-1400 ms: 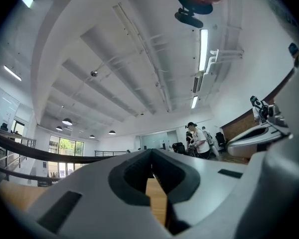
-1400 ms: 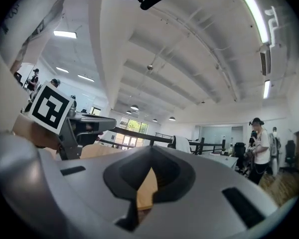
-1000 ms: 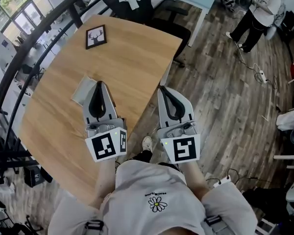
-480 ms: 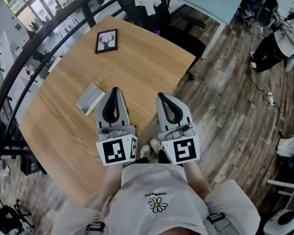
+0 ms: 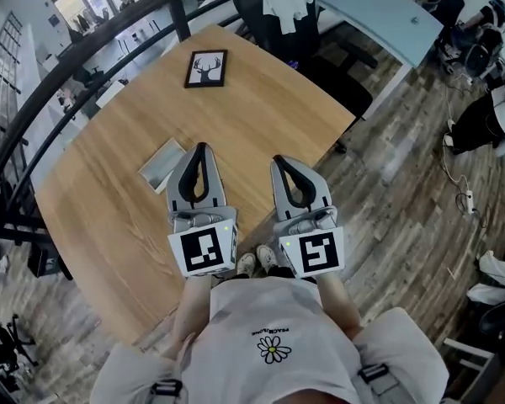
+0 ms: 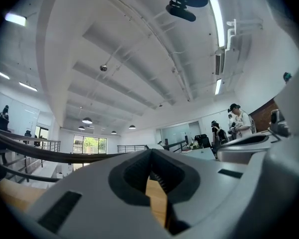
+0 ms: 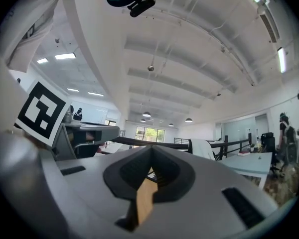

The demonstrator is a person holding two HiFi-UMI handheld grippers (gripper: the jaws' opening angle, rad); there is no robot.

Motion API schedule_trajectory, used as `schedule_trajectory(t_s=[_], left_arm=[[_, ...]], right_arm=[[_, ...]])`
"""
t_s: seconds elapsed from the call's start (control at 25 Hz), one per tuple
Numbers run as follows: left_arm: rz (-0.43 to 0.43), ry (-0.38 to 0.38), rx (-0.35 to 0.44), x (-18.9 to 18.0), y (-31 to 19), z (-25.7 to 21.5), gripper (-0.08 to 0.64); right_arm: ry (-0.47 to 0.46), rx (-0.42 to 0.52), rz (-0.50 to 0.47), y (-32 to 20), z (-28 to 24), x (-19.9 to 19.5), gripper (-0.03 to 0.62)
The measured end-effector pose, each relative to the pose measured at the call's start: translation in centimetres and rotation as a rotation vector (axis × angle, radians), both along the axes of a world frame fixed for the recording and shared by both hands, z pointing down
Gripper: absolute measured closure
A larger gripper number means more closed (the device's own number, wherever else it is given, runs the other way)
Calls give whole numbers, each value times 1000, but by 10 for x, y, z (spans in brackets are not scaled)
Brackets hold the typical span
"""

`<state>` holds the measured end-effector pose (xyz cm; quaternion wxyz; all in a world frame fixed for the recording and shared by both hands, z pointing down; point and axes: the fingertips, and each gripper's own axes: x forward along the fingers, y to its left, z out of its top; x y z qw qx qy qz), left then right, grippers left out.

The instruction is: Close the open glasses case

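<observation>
The grey glasses case (image 5: 162,165) lies on the round wooden table (image 5: 261,108), toward its left side; whether its lid is up I cannot tell. My left gripper (image 5: 202,147) hovers just right of the case, jaws together and empty. My right gripper (image 5: 279,159) is beside it over the table's near right part, also shut and empty. In the left gripper view the left gripper (image 6: 150,151) points about level over the tabletop, its tips meeting. The right gripper (image 7: 151,147) looks the same in the right gripper view. Neither gripper view shows the case.
A framed deer picture (image 5: 207,68) lies at the table's far side. A black railing (image 5: 84,53) curves behind the table. A dark office chair (image 5: 273,15) and a pale desk (image 5: 379,19) stand beyond. A power strip (image 5: 470,202) lies on the wood floor at right.
The person has shifted round the table. Both grippers stayed shut and moved across; the right one, before at the table's edge, now reaches over the tabletop.
</observation>
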<state>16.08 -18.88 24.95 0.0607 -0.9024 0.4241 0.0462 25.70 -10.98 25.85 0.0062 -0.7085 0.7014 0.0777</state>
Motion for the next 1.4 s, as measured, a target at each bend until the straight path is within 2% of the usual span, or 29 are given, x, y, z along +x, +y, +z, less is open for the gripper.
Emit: schedule_trajectory(t_s=[0.16,0.36,0.72,0.88,1.2,1.4], left_arm=[[-56,4,-10,-20,-4,1,543],[-149,23,14,-53,-10,-7,543],[-308,27,-30,-114,-15,3,543],[-366,38,-45,-137,-15,8,541],[-430,52,-64,-164,-13,16,541],[-447,52,-71,-172,-19,20,541]], right_arm=[[-7,-7,-67,-13,0,-12,584],[29,20,-184,-36,-8,-37,584],[38,17,-368,-66,-10,-89,584],[49,14,-421,-75,-9,-108,584],[62,-9,-500,-81,-1,-137,584],[39,-21,-540,-89,7,-146,577]])
